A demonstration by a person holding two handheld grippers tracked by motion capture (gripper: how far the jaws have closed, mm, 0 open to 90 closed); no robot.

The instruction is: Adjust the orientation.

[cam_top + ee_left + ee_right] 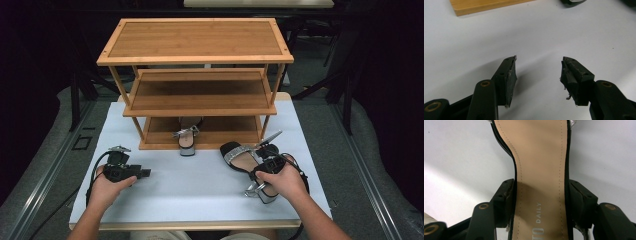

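Clamping the black-edged, tan-insoled sandal (pixel 540 170) across its narrow waist, the right gripper (pixel 540 195) holds it on the white table (pixel 200 190) before the three-tier bamboo rack (pixel 195 55), probably to join its mate (pixel 187 140) on the bottom shelf. The left gripper (pixel 538 67) waits, jaws spread and empty.

A three-tier wooden rack (pixel 196 60) was set at the far side of the white table (pixel 170 195). A second sandal (pixel 187 137) was placed upright on the lowest shelf, its toe projecting over the front edge. The two upper shelves were left bare.
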